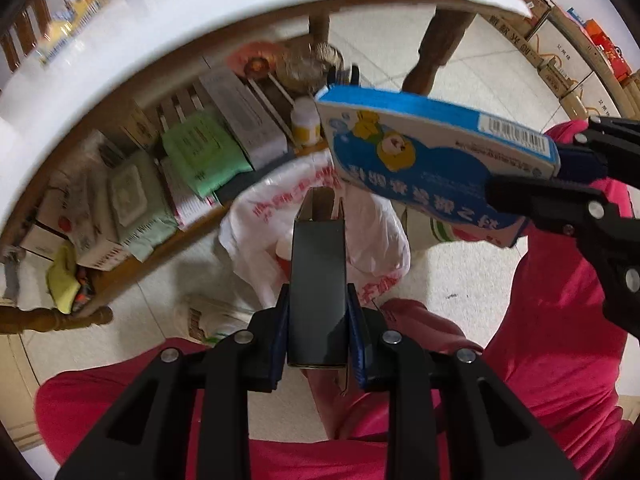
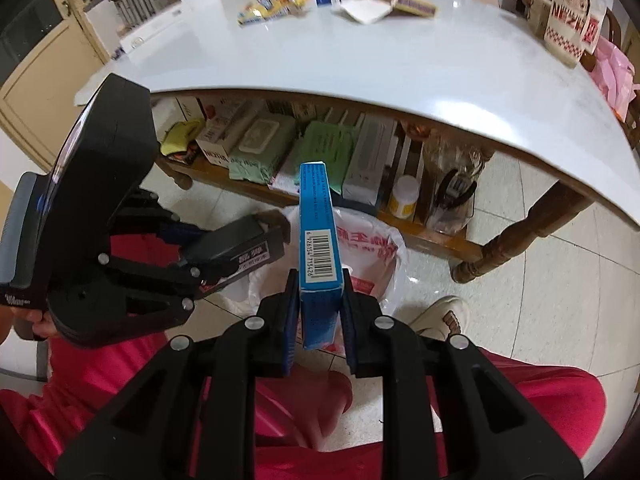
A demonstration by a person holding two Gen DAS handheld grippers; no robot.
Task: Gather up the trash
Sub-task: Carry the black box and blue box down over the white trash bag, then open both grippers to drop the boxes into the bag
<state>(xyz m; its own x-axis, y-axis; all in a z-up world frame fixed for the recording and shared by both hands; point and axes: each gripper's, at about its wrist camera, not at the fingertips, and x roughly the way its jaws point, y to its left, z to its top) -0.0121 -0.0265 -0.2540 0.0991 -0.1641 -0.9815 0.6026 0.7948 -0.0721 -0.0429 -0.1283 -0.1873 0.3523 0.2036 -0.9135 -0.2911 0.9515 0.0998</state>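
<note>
My left gripper is shut on a small black carton whose open end points down at a white plastic bag with red print on the floor. In the right wrist view the same gripper comes in from the left with the black carton beside the bag. My right gripper is shut on a flat blue box with a barcode, held edge-up above the bag. From the left wrist view that blue box hangs at the right in the right gripper.
A white tabletop on wooden legs carries cartons and wrappers at its far side. A wooden shelf under it holds wipes packs, boxes and a small jar. A person's pink trousers and a shoe are close to the bag on the tiled floor.
</note>
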